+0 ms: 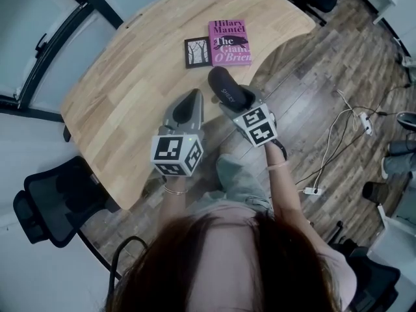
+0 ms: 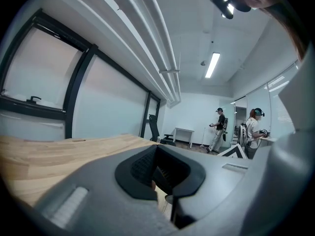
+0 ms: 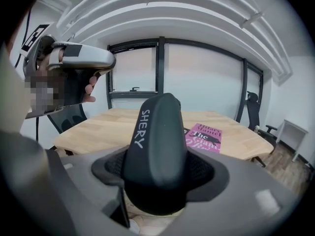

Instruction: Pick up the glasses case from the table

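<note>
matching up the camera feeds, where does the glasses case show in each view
Head view: the glasses case is at centre, held in the right claw, just below the pink book.
Left gripper view: not in it.
Right gripper view: centre, standing up between the jaws.
Shared landmark: the pink book, behind and to the right of the case in the right gripper view.

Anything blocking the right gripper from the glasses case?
Nothing visible. The glasses case sits clamped between the right gripper's jaws; the pink book lies farther off on the table, clear of it.
</note>
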